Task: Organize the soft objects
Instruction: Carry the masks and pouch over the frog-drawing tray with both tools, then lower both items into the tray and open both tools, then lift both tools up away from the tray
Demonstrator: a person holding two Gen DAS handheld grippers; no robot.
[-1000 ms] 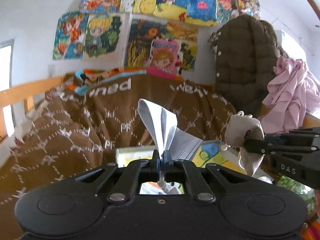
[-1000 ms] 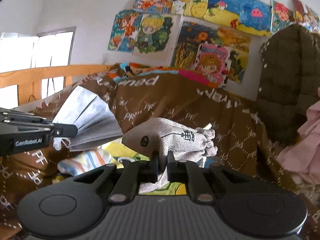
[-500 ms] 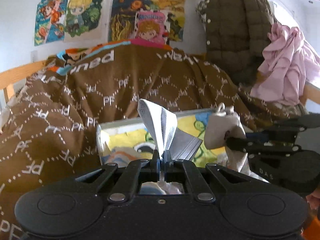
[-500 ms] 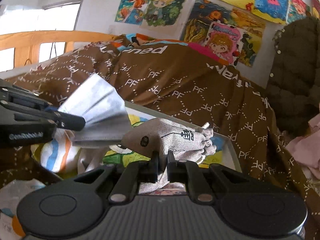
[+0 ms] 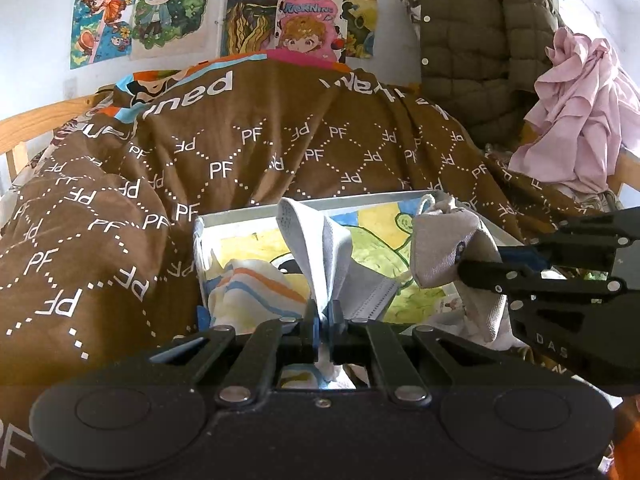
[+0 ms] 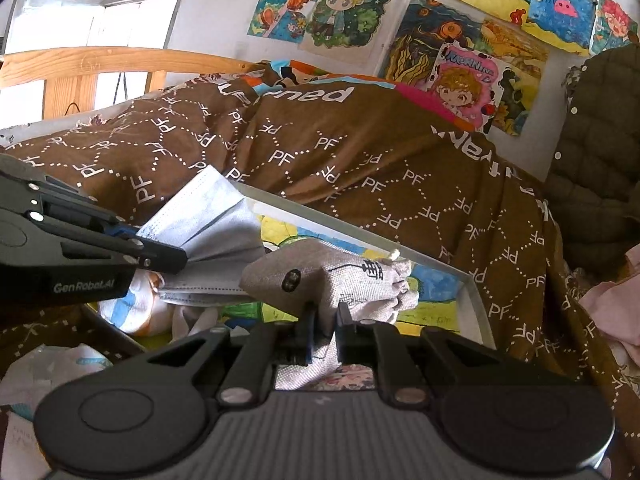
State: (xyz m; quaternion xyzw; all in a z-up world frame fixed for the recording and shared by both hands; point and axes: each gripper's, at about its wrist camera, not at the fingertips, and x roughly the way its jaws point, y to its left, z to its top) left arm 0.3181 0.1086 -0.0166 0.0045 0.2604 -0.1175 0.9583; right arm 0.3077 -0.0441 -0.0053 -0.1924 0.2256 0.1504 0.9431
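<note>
Both hands have come down over the last second, so the left hand-held gripper (image 5: 323, 316) and the right hand-held gripper (image 6: 323, 314) now hang just above the open box (image 5: 320, 204) on the bed, where earlier they were held higher in front of the brown blanket (image 5: 240, 152). The left one is pressed together on a pale blue face mask (image 5: 316, 248), which stands up from its jaws; the right one's jaws are just starting to part, with the grey drawstring pouch (image 6: 340, 276) between them, its cloth not yet free. This suggests both soft objects are at the point of being dropped into the box. A striped cloth (image 5: 256, 288) already lies inside on the colourful lining. The two grippers sit close, mask and pouch almost touching, so one could catch the other on release. A quilted jacket (image 5: 480, 40) and pink garment (image 5: 580, 108) hang well apart at the right.
</note>
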